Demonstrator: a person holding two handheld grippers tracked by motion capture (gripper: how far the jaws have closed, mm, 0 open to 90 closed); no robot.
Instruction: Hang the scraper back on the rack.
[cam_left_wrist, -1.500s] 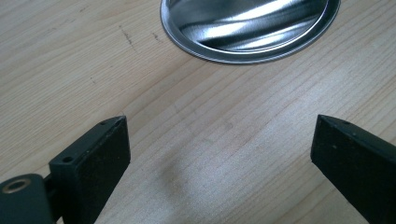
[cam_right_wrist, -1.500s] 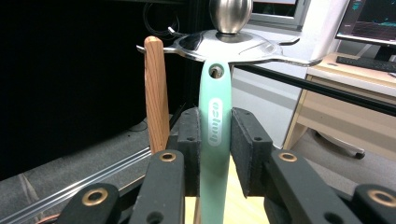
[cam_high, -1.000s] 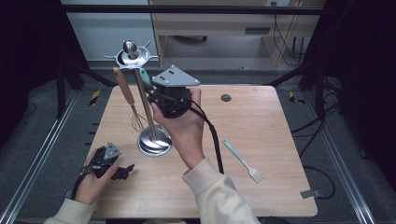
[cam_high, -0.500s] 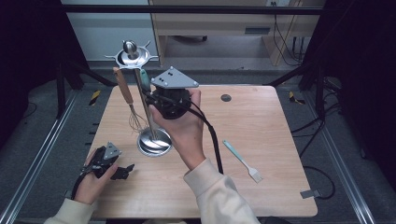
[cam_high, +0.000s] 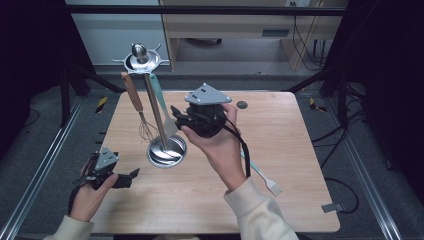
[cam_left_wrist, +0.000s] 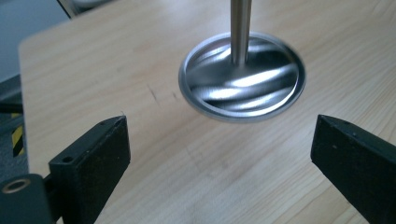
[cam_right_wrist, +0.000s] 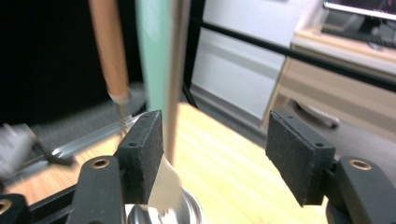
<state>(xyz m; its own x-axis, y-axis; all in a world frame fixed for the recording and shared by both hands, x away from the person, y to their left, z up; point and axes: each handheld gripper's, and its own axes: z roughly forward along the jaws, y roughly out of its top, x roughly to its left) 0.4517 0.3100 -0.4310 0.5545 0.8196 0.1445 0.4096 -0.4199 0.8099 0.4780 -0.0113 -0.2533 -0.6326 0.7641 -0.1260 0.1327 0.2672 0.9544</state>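
Rack (cam_high: 161, 125) stands mid-table in the high view: round steel base, thin steel post, hook ring at the top. A wood-handled whisk (cam_high: 137, 107) and a mint-handled spatula (cam_high: 162, 102) hang from the ring. Right gripper (cam_high: 179, 117) sits just right of the post, level with the spatula's blade, fingertips pointing at it. Jaws have just been opening and now stand parted; nothing pressed between them that I can tell from this angle. Left gripper (cam_high: 131, 175) is low at the table's near-left corner, well apart from the rack base, tips aimed toward the base, jaws apart and empty. A second mint spatula (cam_high: 260, 172) lies flat on the table (cam_high: 280, 125), near side of the right forearm.

Left gripper view: both fingers (cam_left_wrist: 91, 158) spread wide, bare wood between them. Rack base (cam_left_wrist: 243, 77) lies ahead of the tips, slightly toward the right finger, not touched.

Right gripper view: gap between the fingers (cam_right_wrist: 140, 147) is open, with tabletop and background showing through. Mint handle (cam_right_wrist: 154, 51) and steel post (cam_right_wrist: 176, 70) rise just beyond the left finger, blurred. The spatula's pale blade (cam_right_wrist: 163, 189) runs down beside that finger's inner face; contact can't be told. Whisk handle (cam_right_wrist: 109, 51) hangs farther out past that same finger. Right finger has nothing against it.
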